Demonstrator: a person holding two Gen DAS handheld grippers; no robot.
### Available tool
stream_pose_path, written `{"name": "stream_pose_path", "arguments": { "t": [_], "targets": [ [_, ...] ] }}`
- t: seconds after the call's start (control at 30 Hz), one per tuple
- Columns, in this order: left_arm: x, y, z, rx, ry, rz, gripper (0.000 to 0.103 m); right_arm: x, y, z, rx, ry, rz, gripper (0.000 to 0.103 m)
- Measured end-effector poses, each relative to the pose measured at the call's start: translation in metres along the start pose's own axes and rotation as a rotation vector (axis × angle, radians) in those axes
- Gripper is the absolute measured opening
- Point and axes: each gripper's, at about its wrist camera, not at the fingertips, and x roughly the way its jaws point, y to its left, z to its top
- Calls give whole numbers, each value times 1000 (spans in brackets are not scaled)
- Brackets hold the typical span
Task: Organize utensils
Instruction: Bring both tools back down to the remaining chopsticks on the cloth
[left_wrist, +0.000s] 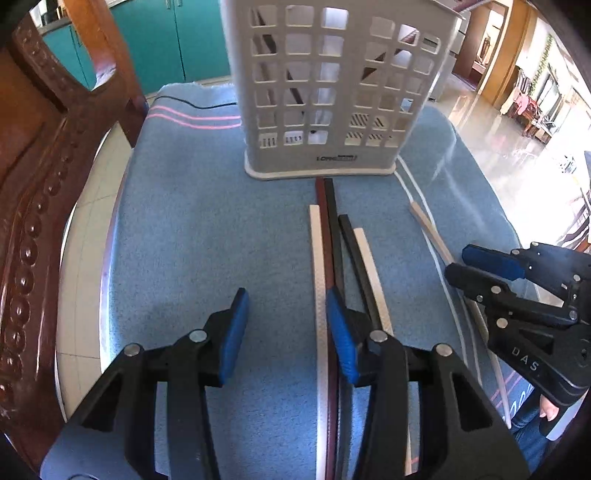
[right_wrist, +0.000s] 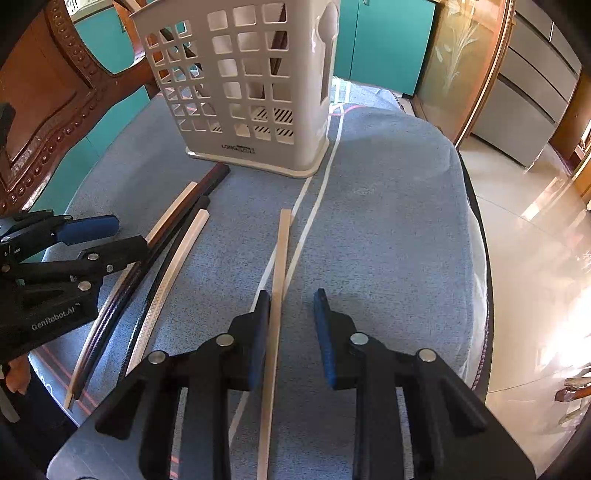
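A white slotted utensil holder stands upright on a blue cloth; it also shows in the right wrist view, with dark sticks inside. Several chopsticks, white, maroon and black, lie side by side in front of it. My left gripper is open, with a white chopstick lying between its fingers by the right one. A lone beige chopstick lies to the right. My right gripper is open around it, the stick against its left finger.
A carved wooden chair back stands at the table's left edge. The cloth has white and pink stripes. Teal cabinets stand behind. A glossy tile floor lies beyond the right edge.
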Motion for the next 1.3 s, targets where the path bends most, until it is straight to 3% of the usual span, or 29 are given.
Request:
{"name": "stream_pose_path", "arguments": {
  "t": [0.27, 0.77, 1.3],
  "targets": [
    [-1, 16, -2, -38, 0, 16, 45, 0, -9, -1, 26, -3, -8, 27],
    [-2, -4, 3, -3, 10, 31, 46, -1, -14, 0, 33, -4, -26, 28],
    [9, -14, 6, 8, 6, 71, 57, 3, -12, 0, 26, -1, -64, 37]
  ]
}}
